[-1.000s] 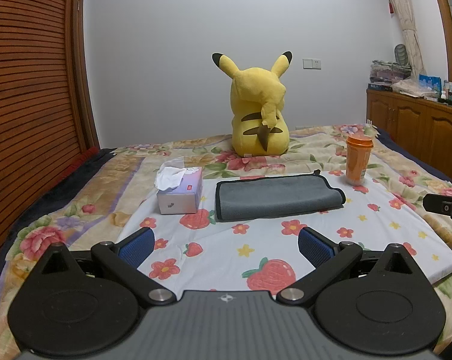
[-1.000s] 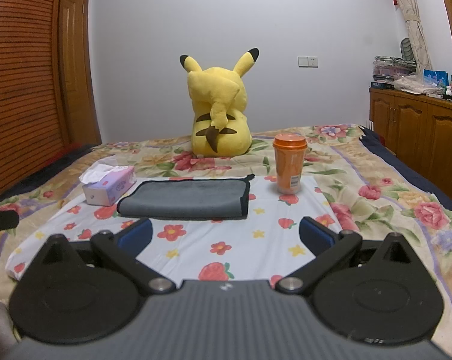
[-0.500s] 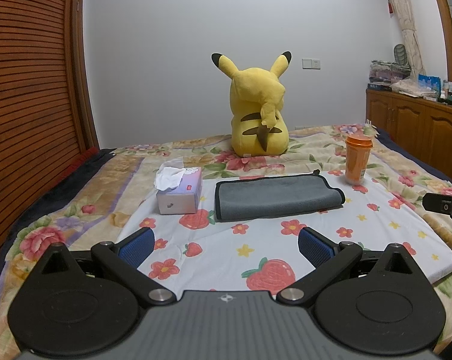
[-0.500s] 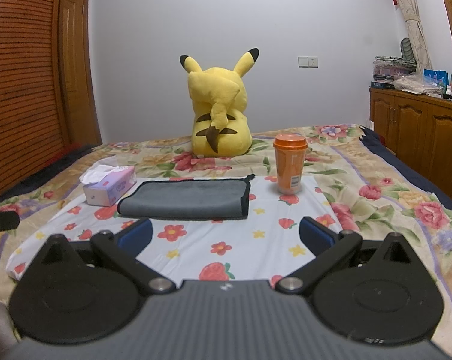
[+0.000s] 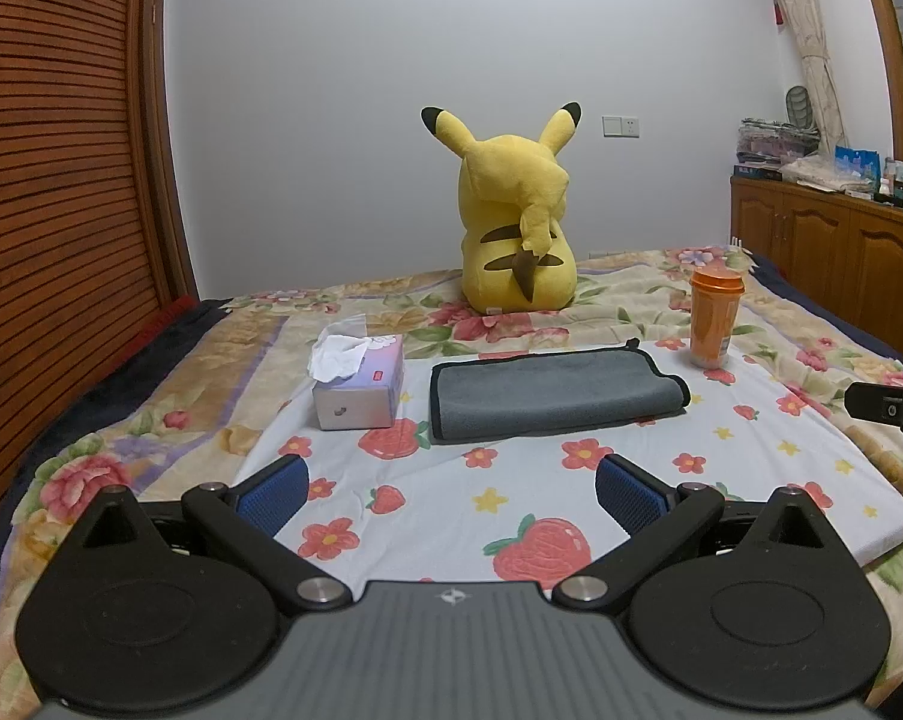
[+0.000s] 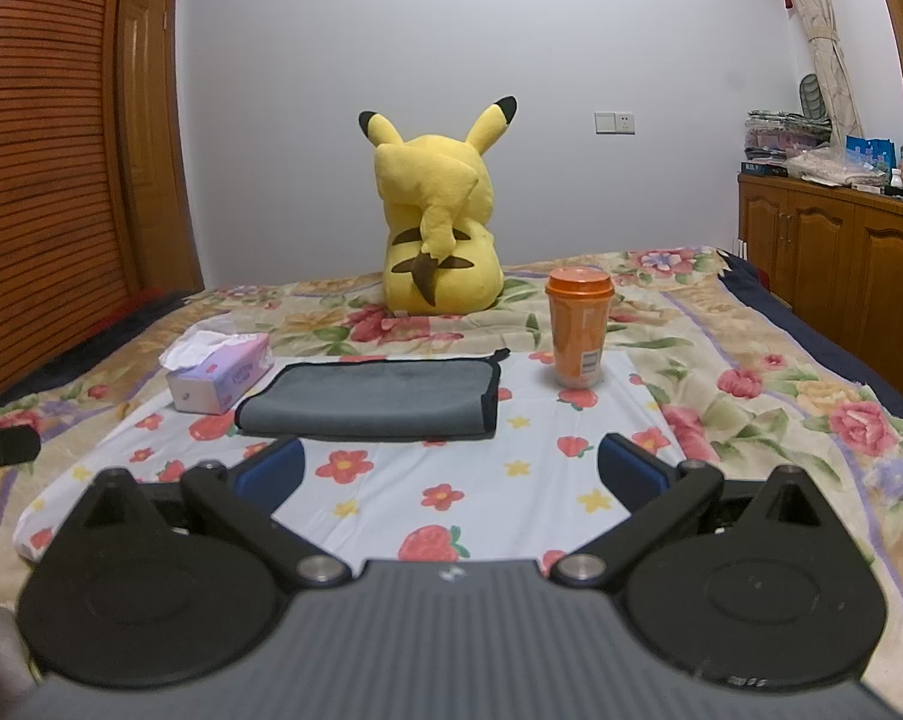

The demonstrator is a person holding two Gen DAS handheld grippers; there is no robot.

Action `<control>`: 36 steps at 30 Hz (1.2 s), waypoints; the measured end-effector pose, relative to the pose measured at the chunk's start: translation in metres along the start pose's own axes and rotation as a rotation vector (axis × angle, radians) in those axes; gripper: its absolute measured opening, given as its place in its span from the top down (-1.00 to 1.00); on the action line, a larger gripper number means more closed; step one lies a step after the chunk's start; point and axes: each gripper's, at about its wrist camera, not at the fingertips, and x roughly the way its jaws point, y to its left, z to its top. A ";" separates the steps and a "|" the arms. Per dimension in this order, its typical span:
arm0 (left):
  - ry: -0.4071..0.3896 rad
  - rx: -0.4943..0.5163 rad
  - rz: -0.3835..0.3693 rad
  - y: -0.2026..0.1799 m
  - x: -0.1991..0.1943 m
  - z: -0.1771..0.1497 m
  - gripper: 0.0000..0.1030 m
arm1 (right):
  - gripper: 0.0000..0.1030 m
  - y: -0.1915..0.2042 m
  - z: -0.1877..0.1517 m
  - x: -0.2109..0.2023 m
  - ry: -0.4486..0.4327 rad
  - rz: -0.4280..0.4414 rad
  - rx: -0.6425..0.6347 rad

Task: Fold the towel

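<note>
Lying folded on the cloth (image 5: pixel 511 516), the towel (image 5: pixel 553 396) is untouched; both grippers (image 5: pixel 451 495) (image 6: pixel 448 474) are held spread. A door (image 6: pixel 148 138) is seen only from the right.

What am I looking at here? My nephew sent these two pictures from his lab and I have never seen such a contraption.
There is no robot: a person holds a two-finger gripper in each hand, each with a wide-angle camera looking along its fingers. One picture is from the left gripper, the other from the right gripper; the black shapes below are their own parts. Both stand open and hold nothing. Ahead, on a bed, a strawberry-print cloth carries a grey towel, already folded over, with a tissue box on one side and an orange cup on the other. A yellow plush toy sits behind.
</note>
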 end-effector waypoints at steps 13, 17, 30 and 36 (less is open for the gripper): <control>0.002 0.001 -0.001 0.000 0.000 0.000 -1.00 | -1.00 0.000 0.000 0.000 0.000 0.001 0.001; 0.001 0.003 0.000 -0.001 0.000 0.000 -1.00 | -1.00 0.000 0.000 0.000 0.000 0.001 0.001; 0.004 0.008 0.000 0.000 0.000 -0.003 -1.00 | -1.00 -0.001 0.000 0.000 0.000 0.001 0.002; 0.004 0.009 0.001 -0.001 0.000 -0.003 -1.00 | -1.00 -0.001 0.000 0.000 0.000 0.002 0.002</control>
